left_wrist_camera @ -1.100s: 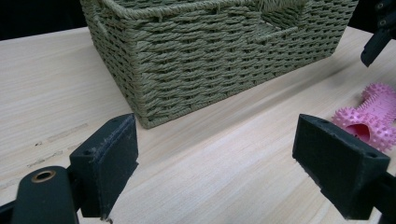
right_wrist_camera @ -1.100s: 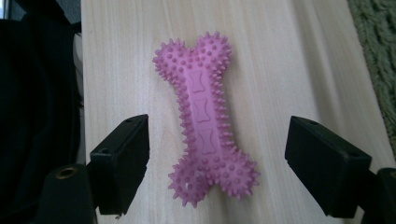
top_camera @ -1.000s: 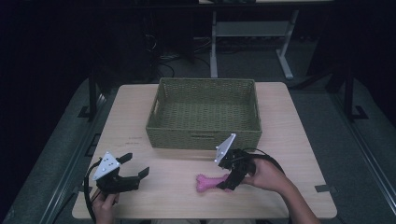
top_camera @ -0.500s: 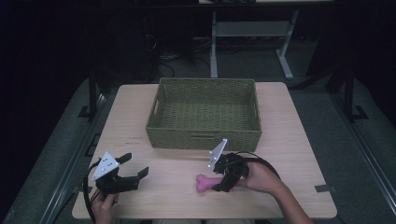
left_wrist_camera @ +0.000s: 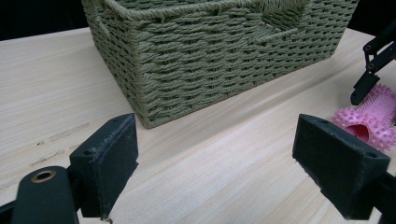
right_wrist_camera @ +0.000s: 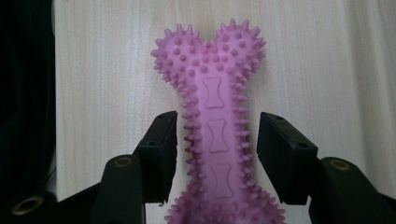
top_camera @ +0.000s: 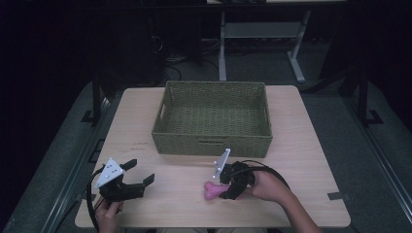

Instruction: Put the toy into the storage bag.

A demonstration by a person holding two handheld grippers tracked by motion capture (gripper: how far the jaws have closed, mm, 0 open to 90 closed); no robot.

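Observation:
A pink spiky bone-shaped toy (top_camera: pixel 212 191) lies flat on the wooden table near its front edge. My right gripper (top_camera: pixel 220 190) reaches over it from the right. In the right gripper view its jaws have just been closing and stand either side of the toy's (right_wrist_camera: pixel 217 135) shaft. The left pad is at the spikes, and a thin gap remains at the right pad (right_wrist_camera: pixel 280 154). My left gripper (top_camera: pixel 141 171) rests at the front left, wide open with nothing between its jaws. The left gripper view has the toy (left_wrist_camera: pixel 369 126) at far right.
A green woven basket (top_camera: pixel 211 143) stands in the middle of the table, just behind both grippers, and shows nothing inside. In the left gripper view its corner (left_wrist_camera: pixel 210 60) looms close ahead. Bare tabletop (top_camera: pixel 301 160) lies to its right.
The right gripper has slid left and down over the pink toy, and its jaws have narrowed around the shaft. The left gripper has stayed put.

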